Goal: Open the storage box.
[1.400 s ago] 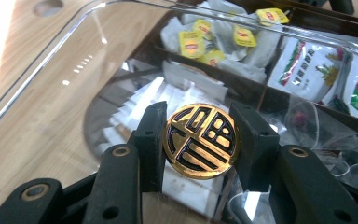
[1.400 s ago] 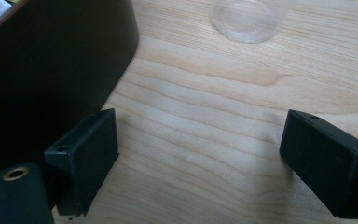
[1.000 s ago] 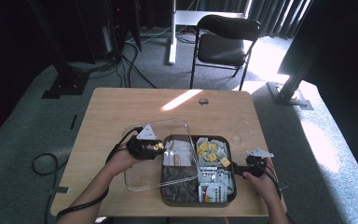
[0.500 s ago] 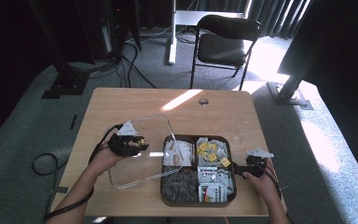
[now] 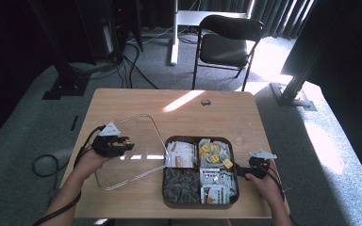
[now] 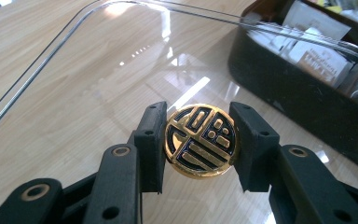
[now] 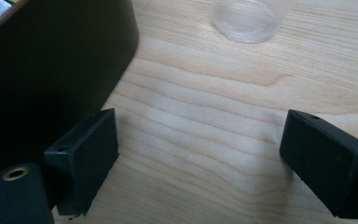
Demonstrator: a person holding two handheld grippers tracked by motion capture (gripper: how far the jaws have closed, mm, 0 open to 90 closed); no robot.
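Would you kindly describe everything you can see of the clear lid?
The lid is a transparent rounded rectangle, glass or plastic by its look, with a thin raised rim. At its middle sits a round gold knob bearing a dark pattern. The left gripper is shut on that knob from both sides. The lid is off the tray, to its left over the table, slightly tilted; its right edge reaches over the tray's left wall.

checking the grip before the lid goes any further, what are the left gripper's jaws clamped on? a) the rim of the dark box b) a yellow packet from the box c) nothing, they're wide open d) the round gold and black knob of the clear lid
d: in the left gripper view the left gripper has both jaws pressed on the round gold and black knob of the clear lid.
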